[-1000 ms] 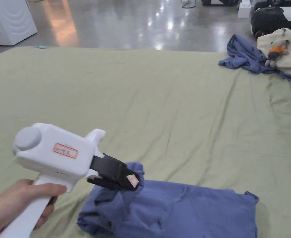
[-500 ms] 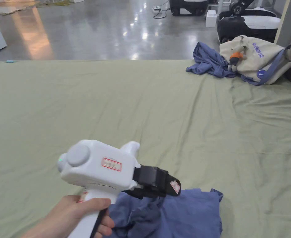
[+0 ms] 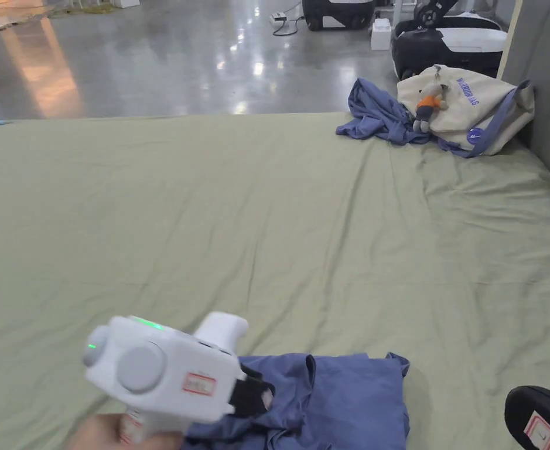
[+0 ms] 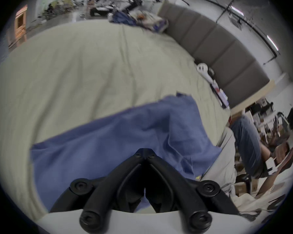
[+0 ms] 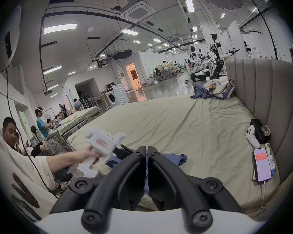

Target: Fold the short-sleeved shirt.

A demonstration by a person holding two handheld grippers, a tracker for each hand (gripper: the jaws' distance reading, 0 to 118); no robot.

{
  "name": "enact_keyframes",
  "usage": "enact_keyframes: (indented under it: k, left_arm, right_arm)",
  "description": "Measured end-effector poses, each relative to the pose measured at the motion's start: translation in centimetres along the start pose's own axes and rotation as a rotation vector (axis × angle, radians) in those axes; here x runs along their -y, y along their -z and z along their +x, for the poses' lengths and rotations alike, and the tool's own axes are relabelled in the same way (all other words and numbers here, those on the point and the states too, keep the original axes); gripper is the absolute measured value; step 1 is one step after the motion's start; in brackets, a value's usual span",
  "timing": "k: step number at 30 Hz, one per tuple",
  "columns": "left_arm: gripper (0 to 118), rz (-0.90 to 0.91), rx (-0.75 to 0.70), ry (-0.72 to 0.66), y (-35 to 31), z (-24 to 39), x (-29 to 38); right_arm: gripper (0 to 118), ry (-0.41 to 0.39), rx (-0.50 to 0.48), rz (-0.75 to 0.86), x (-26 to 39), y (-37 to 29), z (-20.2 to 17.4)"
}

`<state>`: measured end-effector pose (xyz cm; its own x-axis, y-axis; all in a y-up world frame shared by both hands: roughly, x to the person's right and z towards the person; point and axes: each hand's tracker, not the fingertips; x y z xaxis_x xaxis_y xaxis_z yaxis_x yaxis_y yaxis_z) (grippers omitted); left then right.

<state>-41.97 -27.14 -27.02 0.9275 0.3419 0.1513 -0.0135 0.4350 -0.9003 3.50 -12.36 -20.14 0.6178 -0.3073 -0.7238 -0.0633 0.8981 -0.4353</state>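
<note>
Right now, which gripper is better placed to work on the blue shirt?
Left. The left gripper sits right at the blue shirt near the edge of the green sheet, jaws together. The right gripper hangs back off to the side, jaws together with nothing between them.

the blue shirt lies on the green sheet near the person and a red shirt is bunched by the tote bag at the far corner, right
Not quite: the head view shows the far shirt bunched by the tote bag is blue, not red. The near blue shirt does lie on the green sheet.
</note>
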Motion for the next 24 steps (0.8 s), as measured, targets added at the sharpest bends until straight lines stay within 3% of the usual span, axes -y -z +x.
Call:
enact_keyframes:
  k: [3, 6, 9, 14, 19, 24]
  left_arm:
    - [1, -0.027, -0.097, 0.074, 4.3, 2.1, -0.7]
    - [1, 0.014, -0.098, 0.058, 4.3, 2.2, -0.8]
    - [1, 0.13, -0.078, 0.033, -0.1, 2.3, 0.8]
    - [1, 0.418, -0.186, -0.065, -11.4, 2.8, 7.7]
    - [1, 0.478, -0.326, -0.175, -16.9, 0.6, 13.6]
    - [1, 0.446, -0.338, -0.264, -18.0, -2.3, 17.1]
  right_arm:
    - [4, 0.004, 0.011, -0.015, 0.3, 0.0, 0.0]
    - [4, 0.001, 0.024, -0.026, 0.5, -0.2, 0.0]
    - [4, -0.006, 0.031, -0.043, 0.4, 0.1, -0.1]
    - [4, -0.02, -0.016, -0.067, 0.1, 2.4, -0.7]
    - [4, -0.036, -0.099, -0.086, 0.0, 5.3, -2.1]
    - [4, -0.051, -0.146, -0.097, -0.1, 6.3, -3.6]
